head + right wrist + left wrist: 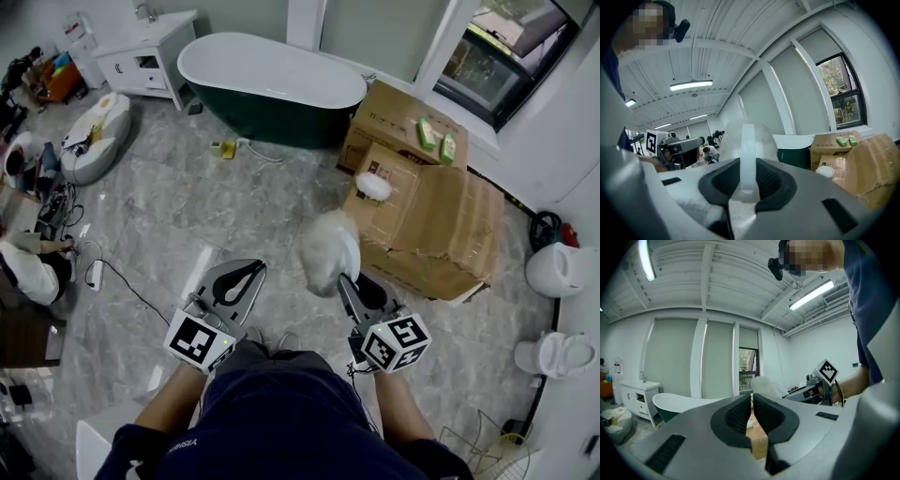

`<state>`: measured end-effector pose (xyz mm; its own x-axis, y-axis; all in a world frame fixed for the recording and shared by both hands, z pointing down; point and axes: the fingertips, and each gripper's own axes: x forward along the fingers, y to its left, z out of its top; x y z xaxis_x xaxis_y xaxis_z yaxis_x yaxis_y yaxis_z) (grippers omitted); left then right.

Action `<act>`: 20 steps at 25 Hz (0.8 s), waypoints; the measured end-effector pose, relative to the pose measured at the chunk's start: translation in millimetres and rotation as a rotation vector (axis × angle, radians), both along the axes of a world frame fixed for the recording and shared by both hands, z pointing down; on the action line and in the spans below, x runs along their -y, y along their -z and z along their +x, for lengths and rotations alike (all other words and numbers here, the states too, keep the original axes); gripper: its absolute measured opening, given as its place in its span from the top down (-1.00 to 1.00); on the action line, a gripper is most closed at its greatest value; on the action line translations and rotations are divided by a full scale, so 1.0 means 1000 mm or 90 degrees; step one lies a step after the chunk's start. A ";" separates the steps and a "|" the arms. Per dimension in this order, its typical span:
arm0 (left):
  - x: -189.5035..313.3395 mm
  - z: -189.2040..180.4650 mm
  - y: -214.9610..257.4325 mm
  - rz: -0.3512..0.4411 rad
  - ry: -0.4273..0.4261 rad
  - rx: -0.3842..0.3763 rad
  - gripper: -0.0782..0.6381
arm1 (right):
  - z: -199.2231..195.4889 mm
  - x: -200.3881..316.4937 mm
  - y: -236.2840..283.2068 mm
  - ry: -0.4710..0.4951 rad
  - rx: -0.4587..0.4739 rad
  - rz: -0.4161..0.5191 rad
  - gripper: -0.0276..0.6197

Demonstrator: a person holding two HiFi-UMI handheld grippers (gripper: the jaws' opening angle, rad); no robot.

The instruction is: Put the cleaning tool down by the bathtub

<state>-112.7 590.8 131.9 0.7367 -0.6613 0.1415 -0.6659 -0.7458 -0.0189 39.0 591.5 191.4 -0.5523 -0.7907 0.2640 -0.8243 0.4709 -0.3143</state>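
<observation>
Nearest to me, my right tongs [349,279] are clamped on the pale handle of the cleaning tool [330,251]. In the right gripper view the handle [748,154] stands straight up between the two dark pads, which press on it from either side. The fluffy white head sticks out beyond the tips, so the tool's long axis runs along the jaws and points toward about eleven o'clock in the head view.

My left tongs [249,270] ride level with them at my nine o'clock, a little apart. Their jaws are drawn together with only a thin slit between the pads and nothing in it. They carry no part of the load, so the put-down falls to my right hand.

Beyond the tool's head lies a stretch of bare grey floor [187,216]. At about two o'clock from the right tongs, and close by, stand the cardboard boxes [441,225].

Farthest off, the bathtub [272,66] lies across the top of the head view at roughly eleven o'clock from the right tongs, its long side turned toward me. It is well apart from the tool. I judge that the tool has to travel forward and slightly left over the open floor, keeping clear of the boxes, before it can be lowered beside the tub's near wall.
</observation>
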 end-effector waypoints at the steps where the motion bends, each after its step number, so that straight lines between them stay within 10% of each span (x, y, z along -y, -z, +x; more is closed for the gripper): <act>1: 0.001 0.002 0.000 0.000 0.001 0.001 0.67 | 0.001 0.002 -0.001 0.001 0.001 0.000 0.63; 20: 0.070 0.003 -0.008 0.000 0.014 0.000 0.67 | 0.012 0.070 -0.008 0.006 -0.007 -0.003 0.63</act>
<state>-110.0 520.7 139.5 0.7214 -0.6779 0.1414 -0.6826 -0.7305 -0.0194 50.7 521.3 199.5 -0.5571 -0.7843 0.2730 -0.8230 0.4775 -0.3077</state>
